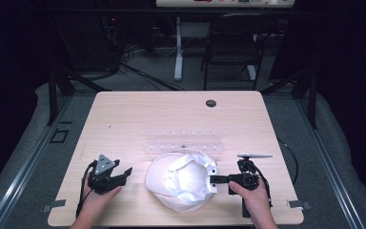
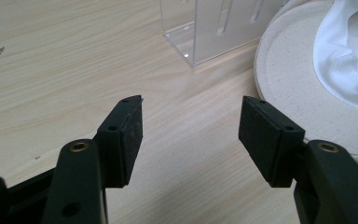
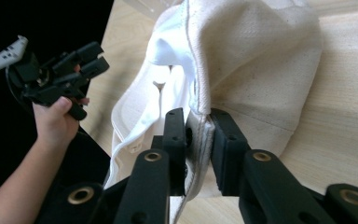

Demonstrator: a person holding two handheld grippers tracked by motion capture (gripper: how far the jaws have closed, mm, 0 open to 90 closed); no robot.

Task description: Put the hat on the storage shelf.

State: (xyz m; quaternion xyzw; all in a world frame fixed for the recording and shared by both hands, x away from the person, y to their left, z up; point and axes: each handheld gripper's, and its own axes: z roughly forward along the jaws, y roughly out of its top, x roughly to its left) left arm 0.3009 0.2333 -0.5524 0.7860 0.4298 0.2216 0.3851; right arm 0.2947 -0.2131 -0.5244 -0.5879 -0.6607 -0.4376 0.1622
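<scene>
Right claw (image 3: 198,128) is clamped on the rim of one cream cap (image 1: 183,179), lying upside down near the surface's (image 1: 124,119) front edge. Left claw (image 1: 119,174) hovers apart beside it, holding nothing. One clear plastic rack (image 1: 183,140) stands just behind the cap.

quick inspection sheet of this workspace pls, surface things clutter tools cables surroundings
surface: light wooden table with a dark round grommet hole near the far edge
job's things: cream fabric cap with white lining, lying upside down near the front edge
clutter: clear acrylic slotted rack just behind the cap
grippers: left tool open, beside the cap, nothing between its pads; right tool shut on the cap's rear edge
cables: a black cable trails from each tool; loose black cables on the floor beyond the table
surroundings: dark room, black chair and a white table leg behind
</scene>
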